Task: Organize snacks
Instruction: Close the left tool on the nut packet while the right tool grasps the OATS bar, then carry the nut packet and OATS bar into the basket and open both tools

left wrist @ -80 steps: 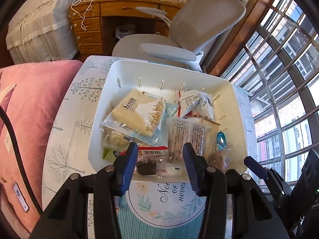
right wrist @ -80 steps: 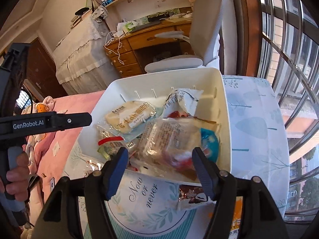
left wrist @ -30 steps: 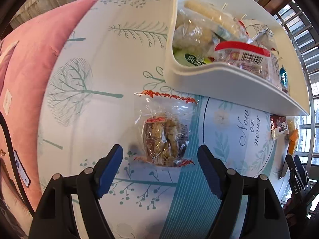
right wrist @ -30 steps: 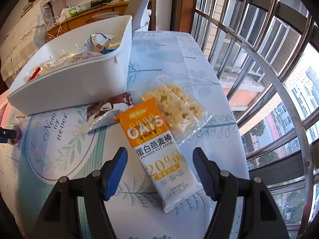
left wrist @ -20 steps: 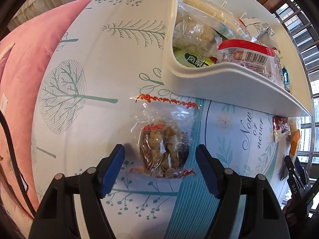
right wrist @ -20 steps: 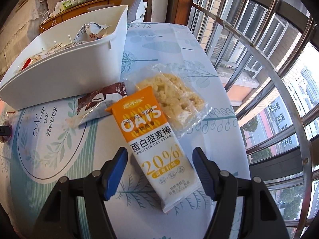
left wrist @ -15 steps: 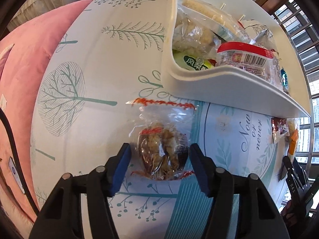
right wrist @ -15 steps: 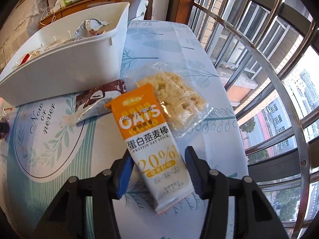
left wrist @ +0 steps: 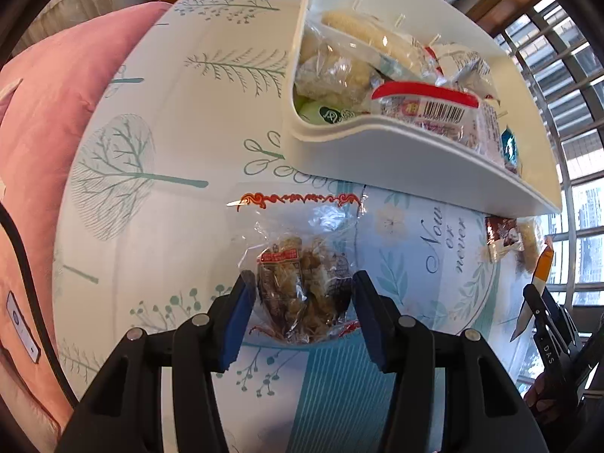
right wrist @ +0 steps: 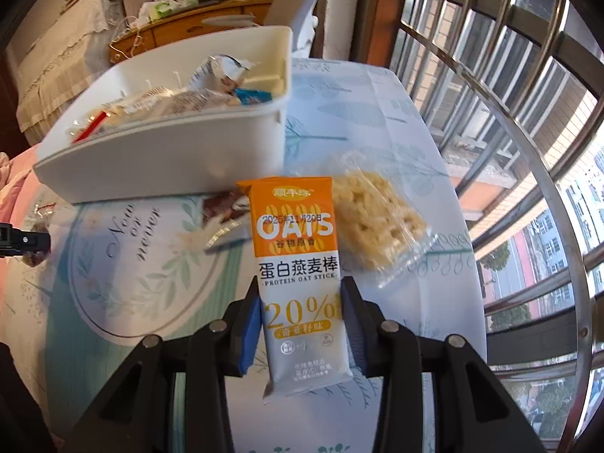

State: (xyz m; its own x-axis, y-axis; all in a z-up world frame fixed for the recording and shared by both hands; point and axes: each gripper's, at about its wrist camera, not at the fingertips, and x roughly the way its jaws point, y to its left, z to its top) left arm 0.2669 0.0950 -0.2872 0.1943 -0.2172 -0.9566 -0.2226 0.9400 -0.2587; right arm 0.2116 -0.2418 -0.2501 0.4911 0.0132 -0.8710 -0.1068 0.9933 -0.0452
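Over the table point(left wrist: 158, 120), both tongs are closing on snack packets.

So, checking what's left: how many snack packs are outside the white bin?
4: nut snack pack between left gripper's closing jaws; oat stick between right gripper's; puffed-rice pack and brown wrapper on the table.

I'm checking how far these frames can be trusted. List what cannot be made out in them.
- Left wrist view: snacks lying low in the white bin are hidden by its near wall.
- Right wrist view: the brown wrapper is partly covered by the oat stick.
- Right wrist view: the oat stick's bottom print is too small to read.
- Left wrist view: the right gripper is cut off by the edge.
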